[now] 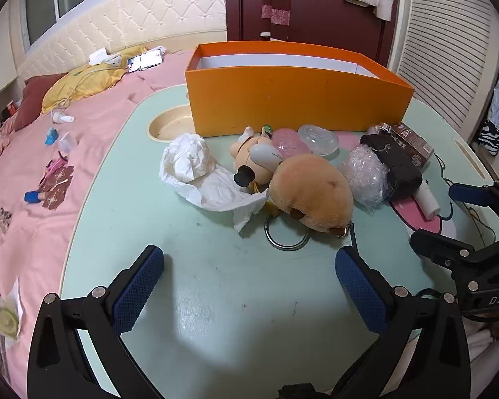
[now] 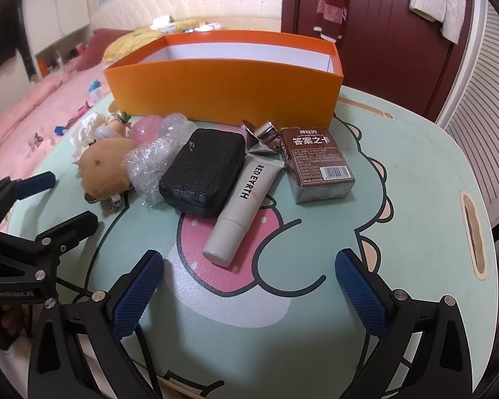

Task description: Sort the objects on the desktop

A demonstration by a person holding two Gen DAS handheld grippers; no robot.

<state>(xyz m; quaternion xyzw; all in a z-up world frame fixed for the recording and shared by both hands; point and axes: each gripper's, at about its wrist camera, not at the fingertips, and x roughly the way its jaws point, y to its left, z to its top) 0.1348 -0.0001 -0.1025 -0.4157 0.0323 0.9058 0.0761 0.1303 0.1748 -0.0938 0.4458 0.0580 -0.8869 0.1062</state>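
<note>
An orange box (image 1: 296, 99) (image 2: 223, 89) stands open at the back of the mint-green table (image 1: 216, 299). In front of it lie a crumpled tissue (image 1: 196, 166), a small figurine (image 1: 252, 159), a brown plush toy (image 1: 312, 189) on a key ring (image 1: 286, 236), and pink (image 1: 289, 141) and clear (image 1: 317, 138) capsules. Further right are bubble wrap (image 2: 149, 159), a black case (image 2: 204, 173), a white tube (image 2: 243, 199), a silver foil piece (image 2: 261, 138) and a brown card box (image 2: 319, 163). My left gripper (image 1: 249, 256) is open before the plush toy. My right gripper (image 2: 249, 259) is open just short of the tube's cap. Neither holds anything.
A round cup recess (image 1: 169, 126) is sunk in the table left of the box, and a slot handle (image 2: 472, 232) is cut near its right edge. A pink bed (image 1: 50, 166) with scattered small items lies to the left. A dark door (image 1: 316, 0) stands behind.
</note>
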